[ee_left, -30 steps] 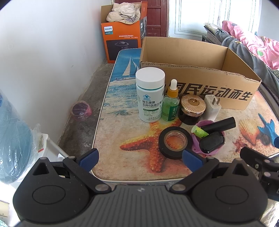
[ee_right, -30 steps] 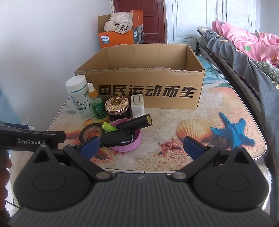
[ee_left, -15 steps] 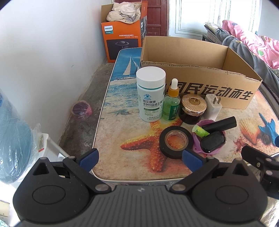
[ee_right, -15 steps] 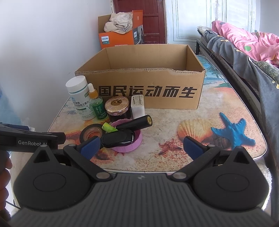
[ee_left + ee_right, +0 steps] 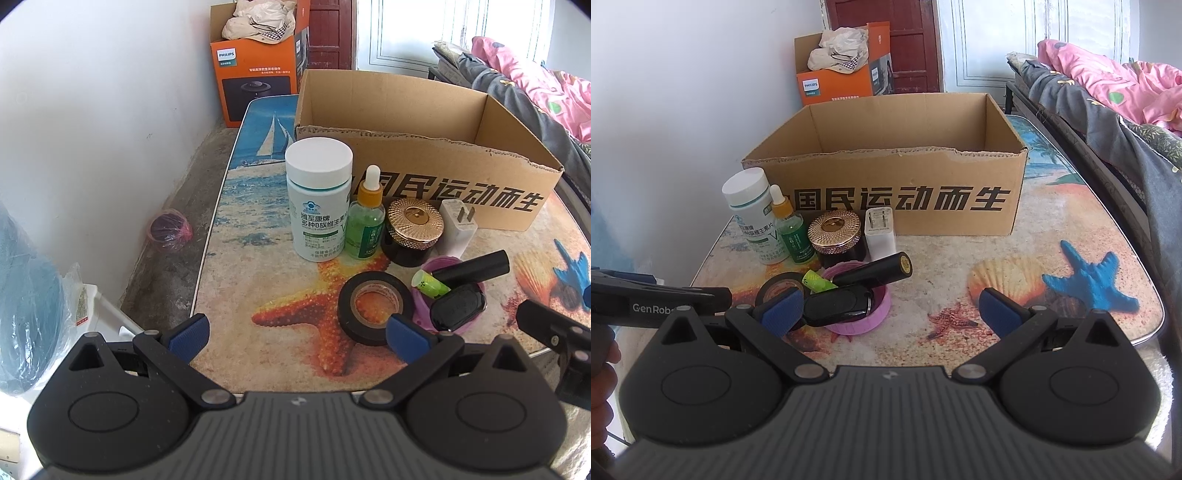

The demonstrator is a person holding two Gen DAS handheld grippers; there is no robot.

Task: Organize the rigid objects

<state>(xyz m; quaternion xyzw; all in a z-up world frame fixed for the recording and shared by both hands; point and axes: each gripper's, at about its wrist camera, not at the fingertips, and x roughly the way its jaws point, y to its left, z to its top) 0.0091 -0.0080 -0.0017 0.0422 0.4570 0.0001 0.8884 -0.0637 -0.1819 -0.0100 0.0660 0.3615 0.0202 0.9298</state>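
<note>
The table fills the middle of both views, and the open box sits centre-frame in the right wrist view, upper right in the left one. No item shows inside it, though its floor is hidden from here.

The things to sort cluster just left of centre in the right view, in front of the box's near wall: a white bottle, a dropper bottle touching it, a gold-lidded jar and a charger in a row. Nearer the cameras lie a tape roll and a pink dish holding a black tube, a green stick and a key fob.

The left gripper hangs at the bottom of its frame, jaws wide apart, holding nothing. The right gripper is likewise spread wide and empty, low in its frame.

The first pick looks not yet begun. To do it well, I judge the tape roll suits the left gripper: it is nearest and free on its left side. Pinch across the ring's wall, not the whole roll. The white bottle is tall and may topple its neighbours; grip it low around the body. The dish's contents lie loose and overhang, so lift them out singly.
</note>
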